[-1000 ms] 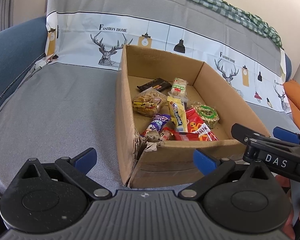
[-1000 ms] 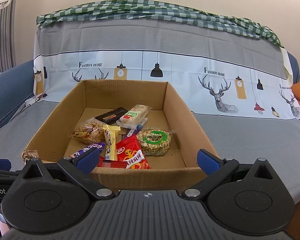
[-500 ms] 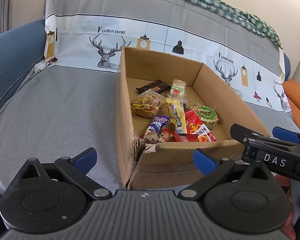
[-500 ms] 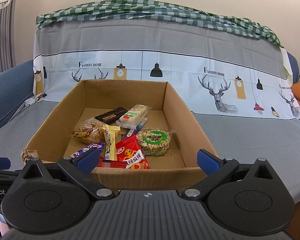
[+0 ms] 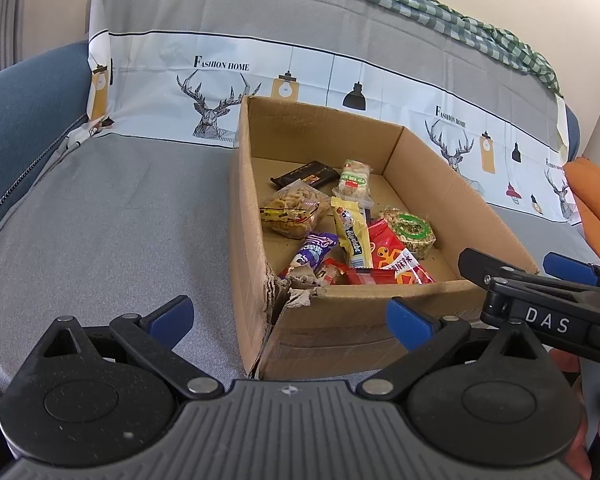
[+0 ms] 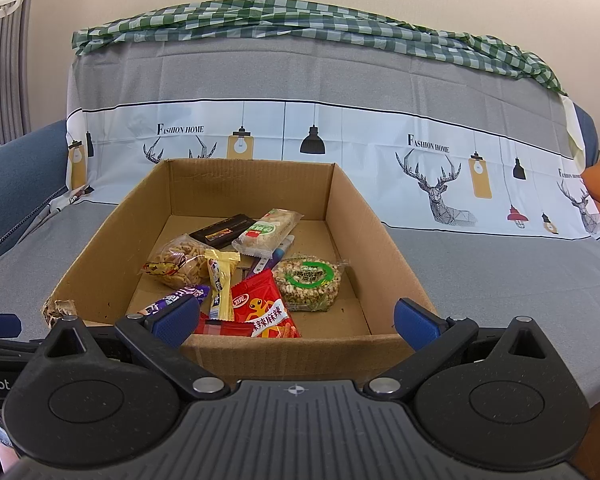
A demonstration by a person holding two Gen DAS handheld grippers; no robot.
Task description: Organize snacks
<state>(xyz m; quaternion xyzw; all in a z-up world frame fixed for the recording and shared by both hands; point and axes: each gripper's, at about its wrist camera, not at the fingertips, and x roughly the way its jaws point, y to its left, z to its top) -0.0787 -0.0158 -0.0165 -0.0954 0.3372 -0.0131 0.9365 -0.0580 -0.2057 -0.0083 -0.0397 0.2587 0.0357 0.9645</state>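
Note:
An open cardboard box [image 6: 356, 204] [image 5: 432, 164] sits on a grey-covered sofa seat. It holds several snacks: a red packet [image 6: 262, 306] [image 5: 388, 256], a round green-labelled rice cake [image 6: 308, 280] [image 5: 410, 230], a yellow stick [image 6: 220, 276] [image 5: 352, 236], a bag of fried strips [image 6: 178, 260] [image 5: 294, 210], a dark bar [image 6: 224, 230], a green-labelled cracker pack [image 6: 266, 230] and a purple packet [image 5: 312, 250]. My left gripper [image 5: 288, 316] is open and empty before the box's torn front left corner. My right gripper [image 6: 296, 320] [image 5: 512, 268] is open and empty at the front wall.
The sofa back carries a grey and white cover printed with deer and lamps [image 6: 300, 120] and a green checked cloth [image 6: 300, 20] on top. A blue armrest [image 5: 16, 104] is at the left, an orange cushion [image 5: 596, 196] at the right.
The left wrist view has shifted slightly so the box sits a little lower in frame. The snacks and the right gripper have hardly moved.

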